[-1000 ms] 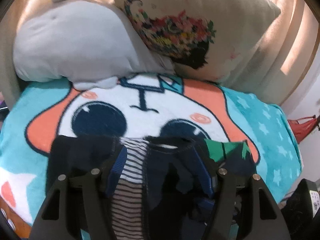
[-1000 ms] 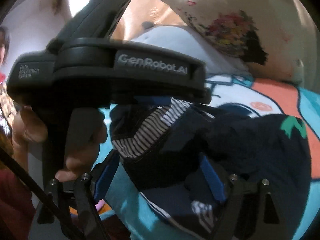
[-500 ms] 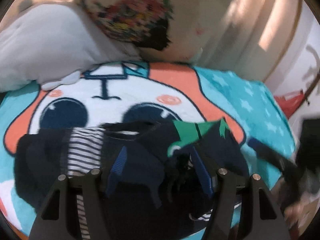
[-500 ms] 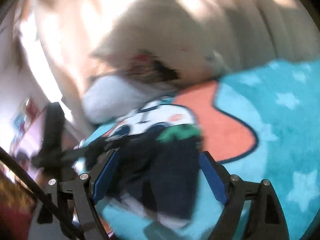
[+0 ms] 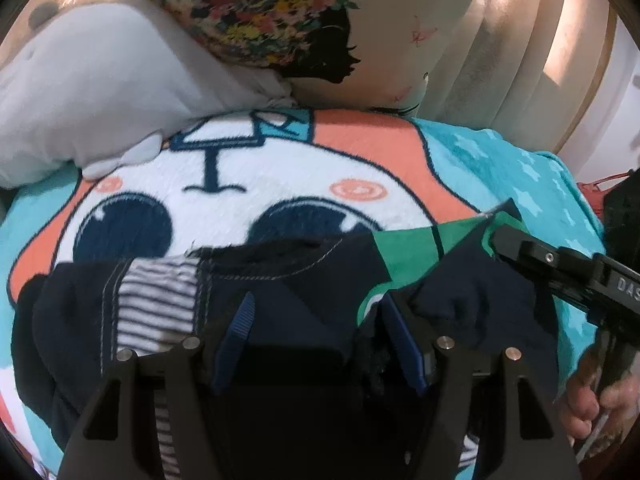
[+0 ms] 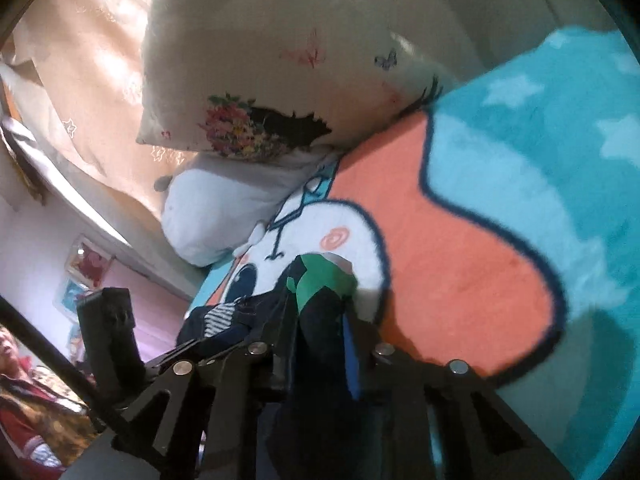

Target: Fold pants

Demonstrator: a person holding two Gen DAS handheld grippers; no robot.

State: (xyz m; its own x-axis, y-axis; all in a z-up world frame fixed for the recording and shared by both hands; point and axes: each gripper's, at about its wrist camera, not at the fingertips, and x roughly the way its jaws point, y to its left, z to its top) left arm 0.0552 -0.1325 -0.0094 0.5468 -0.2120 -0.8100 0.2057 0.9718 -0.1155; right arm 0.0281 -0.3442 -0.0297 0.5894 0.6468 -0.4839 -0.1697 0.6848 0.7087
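Dark navy pants (image 5: 312,304) with a striped lining and a green patch (image 5: 420,252) lie crumpled on a cartoon-face blanket (image 5: 280,184). My left gripper (image 5: 320,336) is open, its blue pads either side of the navy cloth, resting on the pile. My right gripper (image 6: 320,320) is shut on the pants' edge by the green patch (image 6: 324,280); it also shows at the right of the left wrist view (image 5: 560,268), where its fingers meet the green patch.
A floral pillow (image 5: 320,20) and a grey plush cushion (image 5: 100,92) lie at the head of the bed. Beige curtains (image 5: 520,60) hang behind. A person (image 6: 28,400) stands at the bed's left side.
My right gripper has swung round to the pants' right edge and closed on the cloth by the green patch. My left gripper has stayed open over the pile.
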